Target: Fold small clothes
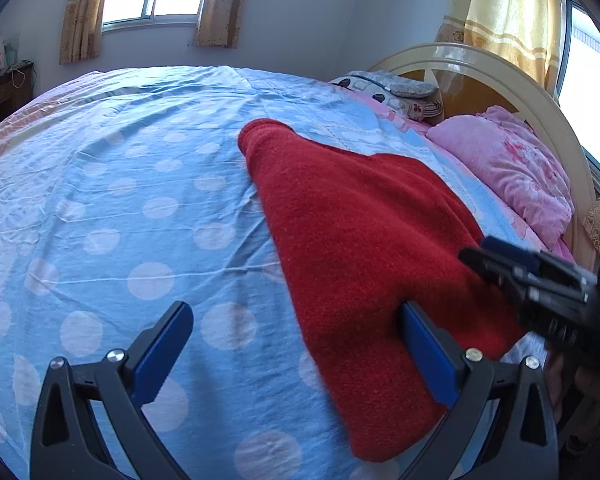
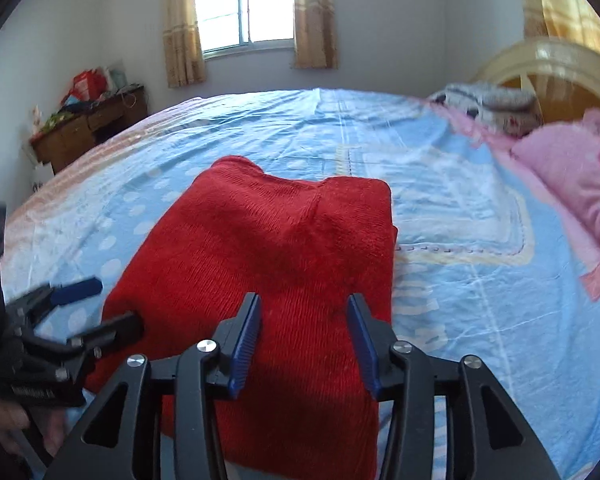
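A red knitted garment (image 1: 364, 248) lies folded on the blue dotted bedsheet (image 1: 120, 208); it also shows in the right wrist view (image 2: 284, 256). My left gripper (image 1: 296, 320) is open wide at the garment's near left edge, its right finger against the red cloth and its left finger over bare sheet. It shows in the right wrist view at the left (image 2: 116, 308). My right gripper (image 2: 303, 312) is open just above the garment's near end, holding nothing. It shows in the left wrist view (image 1: 484, 254) at the garment's right edge.
Pink pillows (image 1: 512, 172) and a folded grey blanket (image 1: 384, 84) lie by the cream headboard (image 1: 500, 76) on the right. A cluttered wooden desk (image 2: 84, 128) stands beyond the bed's far left. Windows with curtains are behind the bed.
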`<action>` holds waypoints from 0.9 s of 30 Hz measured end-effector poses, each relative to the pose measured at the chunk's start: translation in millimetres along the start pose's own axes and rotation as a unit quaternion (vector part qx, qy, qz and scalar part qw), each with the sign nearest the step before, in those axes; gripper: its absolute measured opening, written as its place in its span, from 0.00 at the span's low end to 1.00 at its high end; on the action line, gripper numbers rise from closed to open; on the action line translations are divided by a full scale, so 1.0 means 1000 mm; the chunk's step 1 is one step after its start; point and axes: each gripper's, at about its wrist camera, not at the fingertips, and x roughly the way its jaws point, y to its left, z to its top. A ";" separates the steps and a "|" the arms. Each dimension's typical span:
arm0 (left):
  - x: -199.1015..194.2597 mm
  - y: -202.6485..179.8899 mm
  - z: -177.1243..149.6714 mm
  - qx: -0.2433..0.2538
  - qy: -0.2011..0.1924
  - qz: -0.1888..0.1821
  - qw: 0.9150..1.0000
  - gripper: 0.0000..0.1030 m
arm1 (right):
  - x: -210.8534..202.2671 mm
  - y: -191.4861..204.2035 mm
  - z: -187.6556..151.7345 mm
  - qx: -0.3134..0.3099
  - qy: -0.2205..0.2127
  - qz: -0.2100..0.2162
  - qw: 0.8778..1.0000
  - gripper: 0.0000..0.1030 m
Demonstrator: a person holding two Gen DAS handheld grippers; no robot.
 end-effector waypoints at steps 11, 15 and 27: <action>-0.001 -0.010 0.004 0.023 0.013 0.006 1.000 1.00 | -0.003 -0.002 -0.026 -0.029 0.001 -0.003 1.000 0.51; -0.009 -0.013 0.010 0.027 -0.004 0.001 1.000 1.00 | 0.001 -0.012 -0.037 -0.014 0.019 0.003 1.000 0.66; 0.016 -0.003 0.023 0.011 0.010 -0.016 1.000 1.00 | -0.025 -0.053 -0.032 0.087 -0.010 0.053 0.995 0.69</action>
